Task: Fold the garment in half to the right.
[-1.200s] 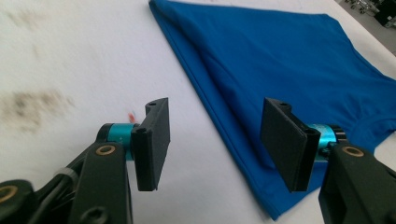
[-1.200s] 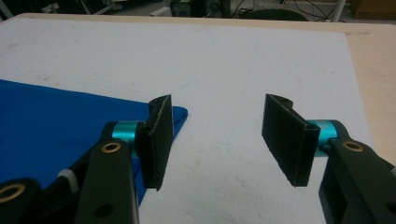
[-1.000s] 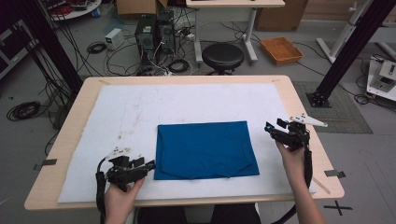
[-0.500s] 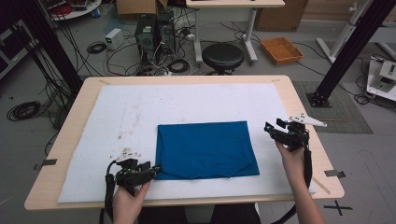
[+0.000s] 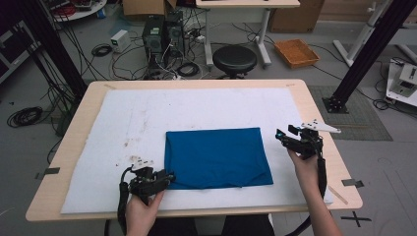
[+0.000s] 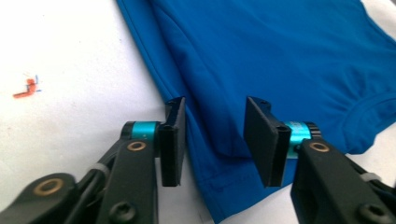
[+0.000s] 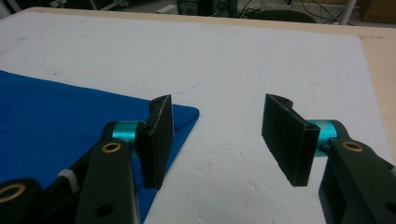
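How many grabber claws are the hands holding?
2. The left gripper is at the blue cloth's near-left corner; the right gripper hovers by its far-right corner.

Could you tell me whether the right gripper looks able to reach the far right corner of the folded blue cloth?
Probably yes: the right gripper hangs open just beside that corner of the folded blue cloth, with bare white mat between them.

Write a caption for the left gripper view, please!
Left gripper closing its jaws around the folded blue cloth's edge.
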`<control>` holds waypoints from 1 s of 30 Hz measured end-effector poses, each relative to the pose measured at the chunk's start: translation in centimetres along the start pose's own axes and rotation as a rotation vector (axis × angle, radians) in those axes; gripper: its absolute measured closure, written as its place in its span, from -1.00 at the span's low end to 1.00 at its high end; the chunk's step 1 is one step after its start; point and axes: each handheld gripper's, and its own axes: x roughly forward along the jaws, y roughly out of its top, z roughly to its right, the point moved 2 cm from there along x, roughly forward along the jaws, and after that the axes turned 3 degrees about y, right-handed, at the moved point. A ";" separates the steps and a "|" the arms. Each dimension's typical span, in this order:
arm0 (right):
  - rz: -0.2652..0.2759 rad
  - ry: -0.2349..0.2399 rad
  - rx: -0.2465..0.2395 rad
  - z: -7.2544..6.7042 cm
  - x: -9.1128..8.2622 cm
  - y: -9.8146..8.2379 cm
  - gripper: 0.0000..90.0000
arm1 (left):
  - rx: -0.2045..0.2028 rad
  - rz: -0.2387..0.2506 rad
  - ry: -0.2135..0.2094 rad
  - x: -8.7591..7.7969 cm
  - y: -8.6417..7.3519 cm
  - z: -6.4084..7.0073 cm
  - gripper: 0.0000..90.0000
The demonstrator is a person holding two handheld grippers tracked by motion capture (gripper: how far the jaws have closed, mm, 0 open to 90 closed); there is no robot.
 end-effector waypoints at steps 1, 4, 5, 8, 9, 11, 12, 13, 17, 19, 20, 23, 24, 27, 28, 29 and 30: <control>0.001 0.001 -0.004 0.0 0.0 0.0 -0.03 | 0.003 -0.002 0.006 0.0 0.0 -0.1 0.44; 0.002 0.005 -0.006 -0.3 0.1 0.1 -0.03 | 0.005 -0.004 0.011 0.0 0.0 -0.2 0.58; 0.001 0.009 -0.006 -0.5 0.1 0.1 -0.03 | 0.006 -0.004 0.016 0.0 0.1 -0.1 0.60; 0.008 0.030 -0.020 -1.2 0.4 0.4 -0.03 | 0.013 0.001 0.024 0.2 0.1 0.0 0.64; 0.009 0.037 -0.028 -1.6 0.6 0.6 -0.03 | 0.018 0.002 0.029 0.2 0.1 0.1 0.66; 0.010 0.059 -0.043 -2.5 1.0 1.0 -0.03 | 0.026 0.006 0.034 0.3 0.1 0.2 0.70; 0.011 0.069 -0.051 -3.1 1.2 1.3 -0.03 | 0.025 0.007 0.036 0.4 0.1 0.3 0.72; 0.011 0.083 -0.058 -3.6 1.5 1.5 -0.03 | 0.025 0.007 0.036 0.4 0.1 0.3 0.73; 0.000 0.132 -0.078 -6.0 3.0 2.4 -0.01 | 0.021 0.004 0.038 0.3 0.1 0.3 0.76; -0.004 0.139 -0.089 -6.6 3.5 2.6 -0.01 | 0.020 0.004 0.037 0.3 0.1 0.2 0.77; -0.017 0.153 -0.104 -7.8 4.4 3.0 -0.01 | 0.019 0.004 0.036 0.3 0.1 0.2 0.78; -0.032 0.177 -0.128 -9.5 5.7 3.6 0.02 | 0.018 0.005 0.037 0.3 0.1 0.2 0.79; -0.037 0.191 -0.129 -10.1 6.2 3.8 0.02 | 0.018 0.005 0.036 0.3 0.1 0.2 0.80; -0.058 0.230 -0.133 -12.2 7.8 4.5 0.06 | 0.007 0.004 0.028 0.3 0.1 0.1 0.81; -0.066 0.239 -0.139 -12.9 8.4 4.7 0.07 | 0.001 0.005 0.026 0.3 0.1 0.1 0.81; -0.071 0.255 -0.141 -13.7 9.0 4.9 0.10 | -0.004 0.007 0.023 0.3 0.1 0.0 0.81; -0.080 0.272 -0.139 -14.4 9.6 5.1 0.12 | -0.007 0.007 0.019 0.3 0.1 0.0 0.81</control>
